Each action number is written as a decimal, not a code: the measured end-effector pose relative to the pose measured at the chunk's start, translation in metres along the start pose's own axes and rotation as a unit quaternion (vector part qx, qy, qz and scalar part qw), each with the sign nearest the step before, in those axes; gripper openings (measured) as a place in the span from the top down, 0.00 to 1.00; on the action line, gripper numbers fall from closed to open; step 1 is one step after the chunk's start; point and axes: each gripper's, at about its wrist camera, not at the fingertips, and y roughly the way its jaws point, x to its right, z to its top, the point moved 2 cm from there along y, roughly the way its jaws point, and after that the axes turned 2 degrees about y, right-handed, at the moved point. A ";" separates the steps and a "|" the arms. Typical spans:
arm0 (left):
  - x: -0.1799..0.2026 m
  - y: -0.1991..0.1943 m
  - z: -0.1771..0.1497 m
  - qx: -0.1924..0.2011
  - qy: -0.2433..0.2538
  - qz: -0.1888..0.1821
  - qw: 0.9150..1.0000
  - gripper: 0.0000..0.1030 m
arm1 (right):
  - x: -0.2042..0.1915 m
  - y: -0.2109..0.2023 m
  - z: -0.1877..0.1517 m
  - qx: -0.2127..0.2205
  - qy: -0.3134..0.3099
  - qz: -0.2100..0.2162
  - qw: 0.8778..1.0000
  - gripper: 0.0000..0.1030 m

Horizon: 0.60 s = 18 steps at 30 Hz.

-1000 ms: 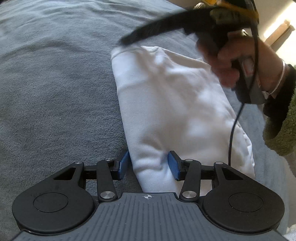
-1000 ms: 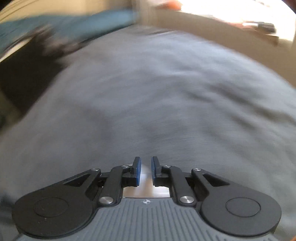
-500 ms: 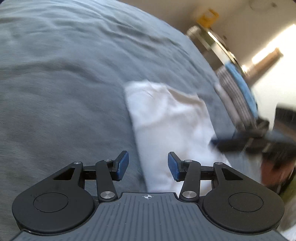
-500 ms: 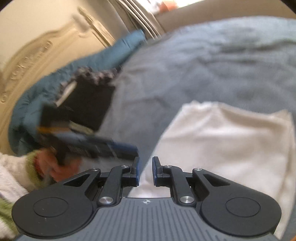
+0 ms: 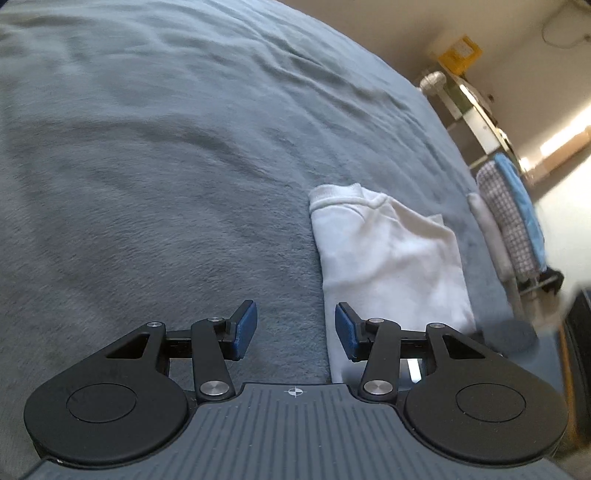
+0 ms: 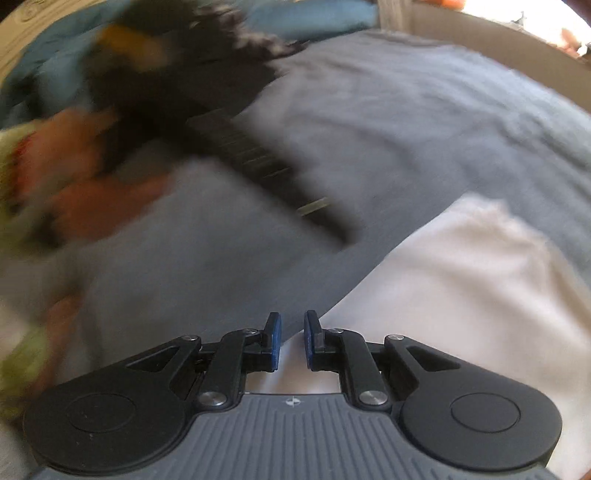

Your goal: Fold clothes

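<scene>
Grey blanket (image 5: 147, 166) now fills more view beyond folded white garment (image 5: 391, 258); both jaws empty, left wide, right narrowly parted

**Grey bed in a sunlit room**

A wrinkled grey blanket (image 5: 184, 155) covers the bed. Beyond its far edge stand a beige wall (image 5: 517, 22), a yellow box (image 5: 460, 51) and a rack draped with checked cloth (image 5: 504, 218). Bright light falls at the right.

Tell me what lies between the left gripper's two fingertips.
Only bare grey blanket, seen in the left wrist view. The left gripper is open; the folded white garment starts just inside its right fingertip.
</scene>
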 end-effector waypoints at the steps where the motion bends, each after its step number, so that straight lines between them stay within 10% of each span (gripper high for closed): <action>1: 0.001 0.004 0.001 -0.002 0.006 -0.001 1.000 0.55 | -0.010 -0.004 -0.008 -0.005 -0.007 0.006 1.000 0.86; 11: 0.003 0.016 0.004 -0.001 0.024 -0.005 1.000 0.55 | -0.074 -0.003 -0.031 -0.129 -0.106 0.047 0.985 0.88; 18: -0.004 0.012 0.011 0.007 0.006 0.000 1.000 0.55 | -0.037 0.016 0.021 -0.071 -0.090 -0.050 0.992 0.87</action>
